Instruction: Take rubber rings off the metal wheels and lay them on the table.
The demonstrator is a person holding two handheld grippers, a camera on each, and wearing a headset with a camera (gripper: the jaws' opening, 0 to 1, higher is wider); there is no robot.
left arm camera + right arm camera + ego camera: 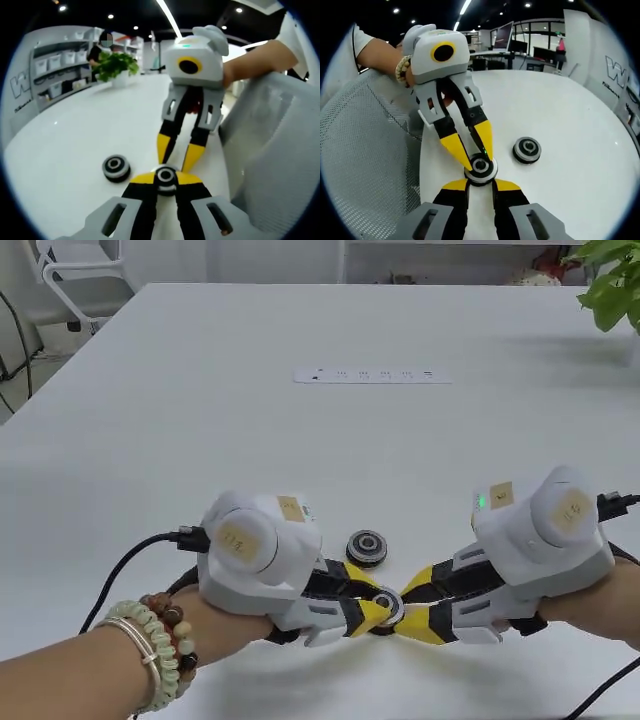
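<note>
1. Table [300, 440]: white, smooth, matte. The head view gives its far half, with a flat white power strip [370, 375] lying well beyond the grippers and a leafy green plant [612, 280] at the far right corner.
2. The left gripper view adds wall shelving [60, 75] stocked with white bins. The right gripper view adds a dark monitor [502, 35] on a distant desk.
3. Left gripper [365, 612]: white rounded housing, black arms, yellow tips. The wrist behind it wears bead bracelets [160, 640]. Jaws clenched on the held wheel [386, 608].
4. Right gripper [408, 612]: same build, with a green lamp lit on its housing. It faces the left one tip to tip, its jaws clamped on the same wheel from the opposite side.
5. Held wheel: round, silver metal hub in a black rubber ring, at the table's near edge.
6. Loose wheel [367, 548]: same pattern, ring still on. It lies flat on the table just beyond the grippers.
</note>
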